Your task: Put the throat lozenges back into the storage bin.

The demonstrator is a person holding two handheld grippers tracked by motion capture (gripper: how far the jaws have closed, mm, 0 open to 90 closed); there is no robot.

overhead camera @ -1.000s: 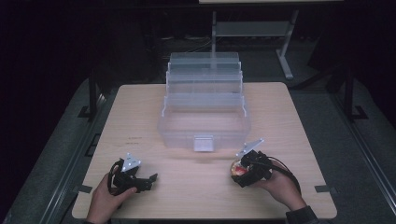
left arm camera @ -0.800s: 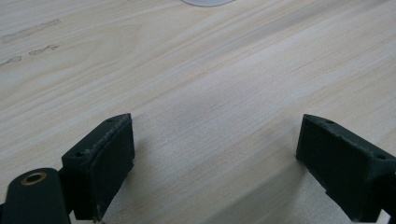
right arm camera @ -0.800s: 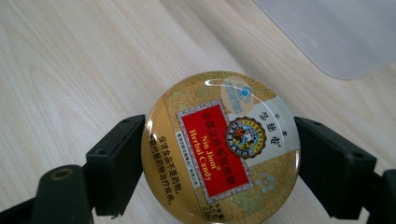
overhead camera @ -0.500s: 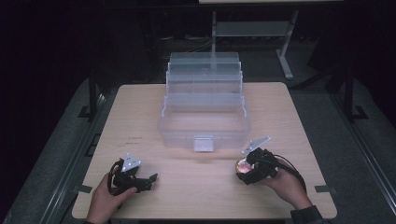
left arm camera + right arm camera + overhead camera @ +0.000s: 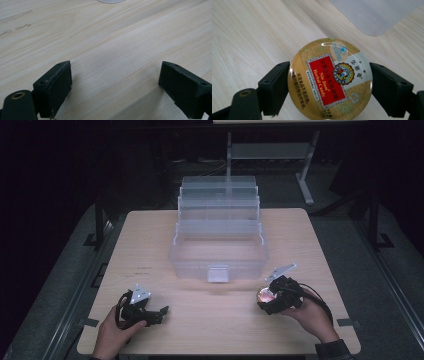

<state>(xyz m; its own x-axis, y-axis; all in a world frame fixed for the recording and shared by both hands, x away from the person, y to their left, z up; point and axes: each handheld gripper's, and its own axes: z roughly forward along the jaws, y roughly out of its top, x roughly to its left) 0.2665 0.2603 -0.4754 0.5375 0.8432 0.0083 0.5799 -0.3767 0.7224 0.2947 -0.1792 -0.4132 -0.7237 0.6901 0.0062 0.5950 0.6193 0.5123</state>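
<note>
Right gripper (image 5: 329, 82) clamped on round candy tin (image 5: 329, 80), near-right of worktop (image 5: 150, 245). Left gripper (image 5: 115, 87) open, empty, near-left. Clear tiered box (image 5: 218, 245) just far-left of tin; right hand nearer.

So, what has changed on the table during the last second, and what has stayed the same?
The right gripper, shut on the round candy tin, moved slightly to the person's right along the near edge of the table. Nothing was picked up or let go. The left gripper stayed where it was, open and empty, and the clear tiered box did not move.
</note>
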